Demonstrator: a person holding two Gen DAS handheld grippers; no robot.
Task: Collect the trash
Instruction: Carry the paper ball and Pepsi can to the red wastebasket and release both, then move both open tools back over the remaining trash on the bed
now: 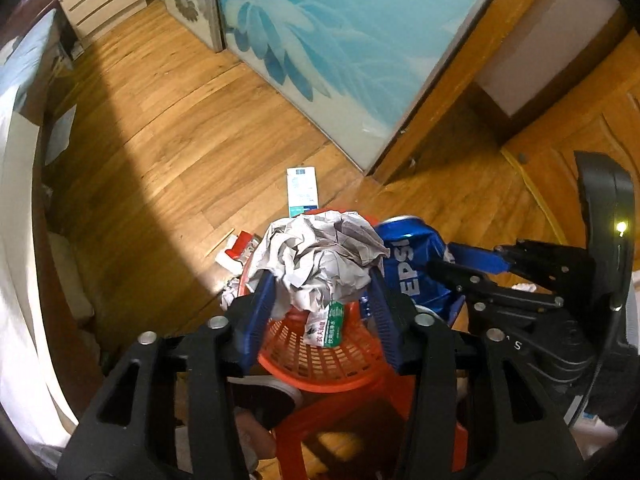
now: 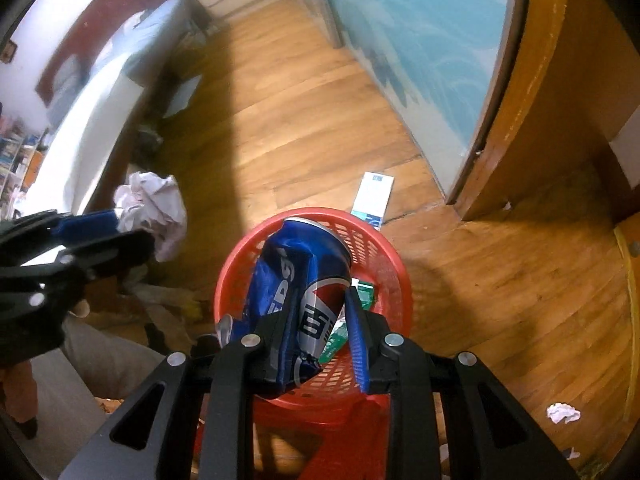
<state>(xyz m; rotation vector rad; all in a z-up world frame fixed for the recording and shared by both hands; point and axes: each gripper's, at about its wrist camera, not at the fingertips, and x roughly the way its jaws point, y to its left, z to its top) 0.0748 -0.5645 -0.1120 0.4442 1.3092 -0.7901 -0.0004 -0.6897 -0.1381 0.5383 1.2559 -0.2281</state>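
Over the red basket (image 2: 384,240), the left gripper (image 1: 320,300) clamps crumpled paper (image 1: 320,256) and the right gripper (image 2: 320,316) pinches a crushed can (image 2: 304,276), neither dropped yet, while a white carton (image 2: 374,198) and paper scrap (image 2: 563,413) lie uncollected on the floor

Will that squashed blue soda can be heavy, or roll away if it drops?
Probably light: the Pepsi can is badly crushed, so likely empty. Its dented, flattened sides should stop it rolling far. The thin metal may buckle more under the right gripper, which pinches it above the red basket.
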